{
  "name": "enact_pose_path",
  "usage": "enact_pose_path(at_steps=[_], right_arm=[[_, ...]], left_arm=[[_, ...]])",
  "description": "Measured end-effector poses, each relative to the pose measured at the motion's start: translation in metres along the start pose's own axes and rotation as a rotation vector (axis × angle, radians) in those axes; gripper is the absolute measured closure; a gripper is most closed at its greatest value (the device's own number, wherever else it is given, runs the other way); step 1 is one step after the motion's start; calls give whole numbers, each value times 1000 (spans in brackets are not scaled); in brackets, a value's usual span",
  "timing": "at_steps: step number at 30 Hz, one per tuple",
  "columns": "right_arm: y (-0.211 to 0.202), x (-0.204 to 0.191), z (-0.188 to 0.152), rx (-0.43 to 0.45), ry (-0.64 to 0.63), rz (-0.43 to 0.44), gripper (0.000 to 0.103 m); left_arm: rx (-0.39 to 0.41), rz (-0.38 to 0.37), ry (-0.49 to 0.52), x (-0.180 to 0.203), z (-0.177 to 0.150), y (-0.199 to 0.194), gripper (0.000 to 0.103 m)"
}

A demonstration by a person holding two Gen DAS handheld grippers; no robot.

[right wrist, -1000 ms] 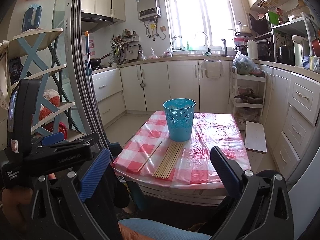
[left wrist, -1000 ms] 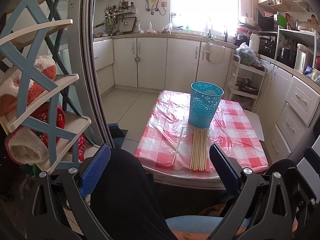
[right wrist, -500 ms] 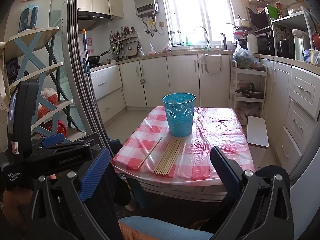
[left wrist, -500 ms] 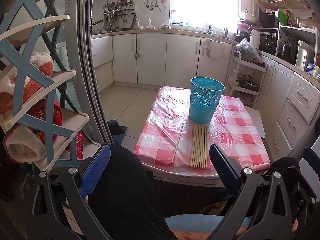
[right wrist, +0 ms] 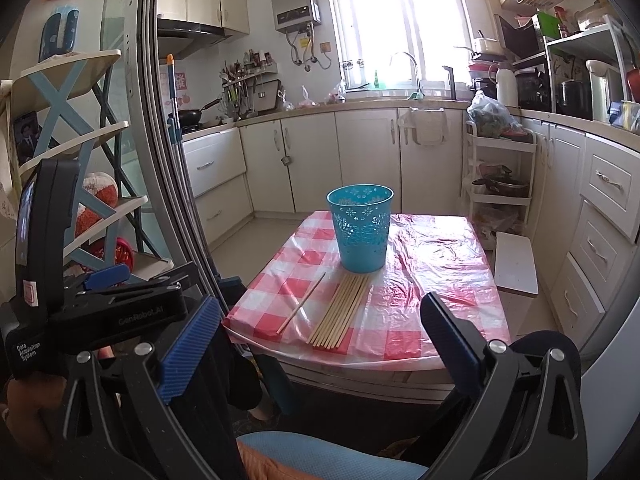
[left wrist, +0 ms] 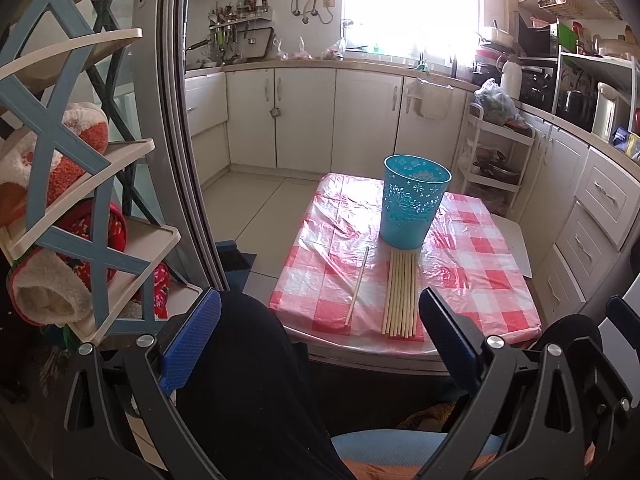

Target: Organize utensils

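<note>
Both grippers hang back from the table [left wrist: 472, 256], well short of anything to grasp: the left gripper [left wrist: 320, 336] has its blue-padded fingers spread wide with nothing between them, and the right gripper [right wrist: 320, 336] is spread just as wide and equally empty. On the red-and-white checked cloth stands a blue perforated basket [left wrist: 414, 204], upright, and a neat bundle of wooden chopsticks [left wrist: 401, 290] lies flat with its far ends touching or very nearly touching the basket's base. A single chopstick [left wrist: 357, 286] lies apart, to the left of the bundle and slightly angled to it. The basket looks empty from here, though its inside is mostly hidden by the rim. The step in hand seems to be the approach, so nothing has been sorted yet. To do it well, bring one gripper down low along the near end of a stick, where it overhangs least clutter, and close across its width rather than its length. Taking the stray chopstick first is likely easiest, since its neighbours cannot be dragged along; tip it upright before lowering it into the basket
</note>
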State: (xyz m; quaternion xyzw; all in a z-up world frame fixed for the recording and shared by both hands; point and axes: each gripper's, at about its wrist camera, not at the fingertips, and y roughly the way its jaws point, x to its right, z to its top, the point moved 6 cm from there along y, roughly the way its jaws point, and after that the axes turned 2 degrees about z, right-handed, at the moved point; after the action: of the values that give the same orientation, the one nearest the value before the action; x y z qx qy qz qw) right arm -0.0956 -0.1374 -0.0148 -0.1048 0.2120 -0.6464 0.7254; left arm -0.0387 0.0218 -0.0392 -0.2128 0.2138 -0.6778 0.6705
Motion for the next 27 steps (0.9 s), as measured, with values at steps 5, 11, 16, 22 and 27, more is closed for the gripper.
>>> enact_pose_path(at_steps=[5, 11, 16, 22, 27], right_arm=[[7, 1, 1, 12, 22, 12, 7], [32, 6, -2, -19, 24, 6, 7], [67, 21, -7, -71, 22, -34, 7], [130, 55, -20, -176, 94, -80, 7], [190, 77, -43, -322, 137, -87, 37]], left_arm=[[-11, 4, 6, 0, 2, 9, 8], [-44, 11, 7, -4, 4, 35, 8], [-92, 0, 26, 0, 5, 69, 8], [-158, -33, 56, 12, 6, 116, 8], [-195, -34, 81, 19, 7, 156, 8]])
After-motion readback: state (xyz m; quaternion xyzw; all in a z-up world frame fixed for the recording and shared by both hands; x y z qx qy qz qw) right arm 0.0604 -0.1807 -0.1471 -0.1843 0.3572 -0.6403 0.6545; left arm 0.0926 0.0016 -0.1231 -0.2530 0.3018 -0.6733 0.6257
